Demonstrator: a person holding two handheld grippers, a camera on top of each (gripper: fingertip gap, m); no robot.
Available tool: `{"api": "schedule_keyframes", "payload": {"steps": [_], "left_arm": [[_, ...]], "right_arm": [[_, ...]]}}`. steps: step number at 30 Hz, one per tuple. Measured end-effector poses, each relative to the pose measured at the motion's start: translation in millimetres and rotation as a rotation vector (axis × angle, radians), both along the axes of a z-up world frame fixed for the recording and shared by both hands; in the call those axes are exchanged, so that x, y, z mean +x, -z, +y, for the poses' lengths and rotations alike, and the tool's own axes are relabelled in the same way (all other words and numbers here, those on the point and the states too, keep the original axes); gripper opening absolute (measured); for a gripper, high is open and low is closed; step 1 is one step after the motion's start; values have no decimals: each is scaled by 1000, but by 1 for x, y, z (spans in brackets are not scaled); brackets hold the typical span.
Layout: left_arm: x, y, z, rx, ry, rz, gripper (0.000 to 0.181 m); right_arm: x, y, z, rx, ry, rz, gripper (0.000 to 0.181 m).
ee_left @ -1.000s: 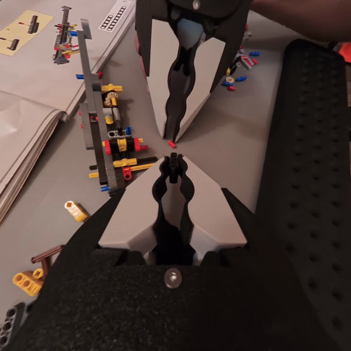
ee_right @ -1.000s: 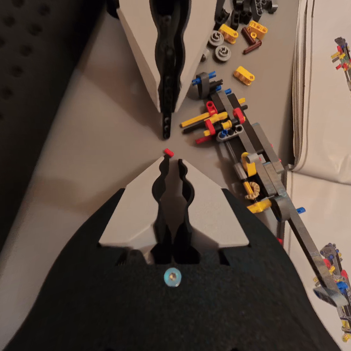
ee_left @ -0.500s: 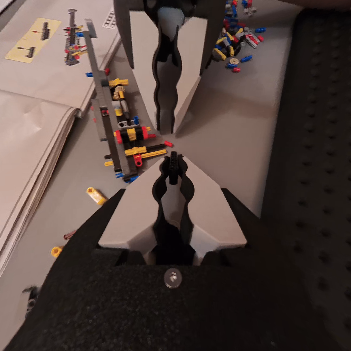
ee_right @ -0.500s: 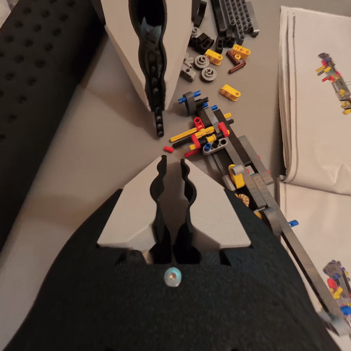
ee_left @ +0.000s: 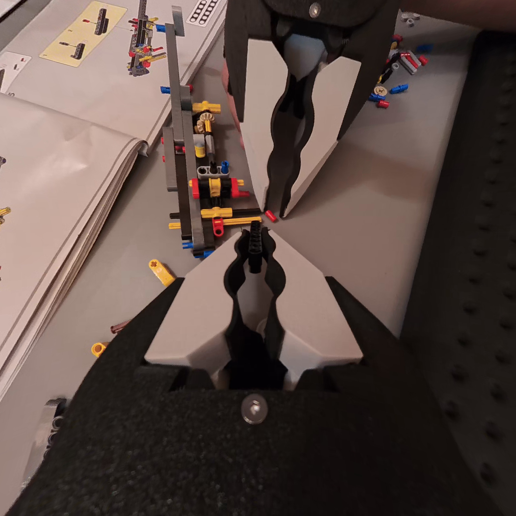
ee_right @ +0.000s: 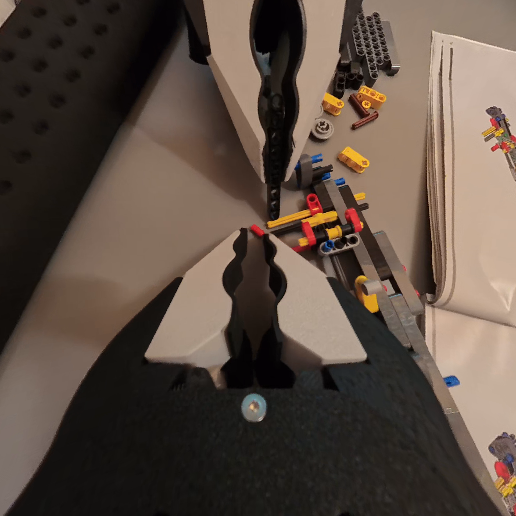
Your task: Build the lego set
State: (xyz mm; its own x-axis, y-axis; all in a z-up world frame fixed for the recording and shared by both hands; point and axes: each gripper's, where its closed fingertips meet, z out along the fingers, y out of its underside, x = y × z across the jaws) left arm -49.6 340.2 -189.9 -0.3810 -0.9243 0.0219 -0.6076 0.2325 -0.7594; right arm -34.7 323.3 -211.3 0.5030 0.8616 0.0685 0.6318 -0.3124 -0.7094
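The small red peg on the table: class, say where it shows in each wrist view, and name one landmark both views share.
Left wrist view: the red peg lies just above centre, at the far tool's tips.
Right wrist view: red peg just above centre, at the near tool's tips.
Shared landmark: the black beam with holes.

Tight gap at the gripper tips, open tabletop on the mat side

The two grippers meet tip to tip, the left gripper (ee_left: pixel 255 233) clamping a black beam (ee_left: pixel 255 245), the right gripper (ee_right: pixel 254 233) parted around a small red pin (ee_right: pixel 257 229). Beside them the partly built model (ee_left: pixel 195 173) lies along the open instruction booklet (ee_left: pixel 69 167), blocking that side. Bare tabletop (ee_left: pixel 349 223) runs free to the black studded mat (ee_left: pixel 474 251). Loose pieces (ee_right: pixel 353 159) crowd the far edge.
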Motion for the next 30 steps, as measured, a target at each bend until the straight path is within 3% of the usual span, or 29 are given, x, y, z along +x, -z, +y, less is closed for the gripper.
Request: {"api": "schedule_keyframes", "payload": {"steps": [21,30], "left_arm": [[-10,9,-16,-2,95,54,6],[-22,7,3,-41,75,54,6]], "right_arm": [[-9,0,-4,43,-26,-26,12],[-10,0,-7,39,-21,-14,9]]}}
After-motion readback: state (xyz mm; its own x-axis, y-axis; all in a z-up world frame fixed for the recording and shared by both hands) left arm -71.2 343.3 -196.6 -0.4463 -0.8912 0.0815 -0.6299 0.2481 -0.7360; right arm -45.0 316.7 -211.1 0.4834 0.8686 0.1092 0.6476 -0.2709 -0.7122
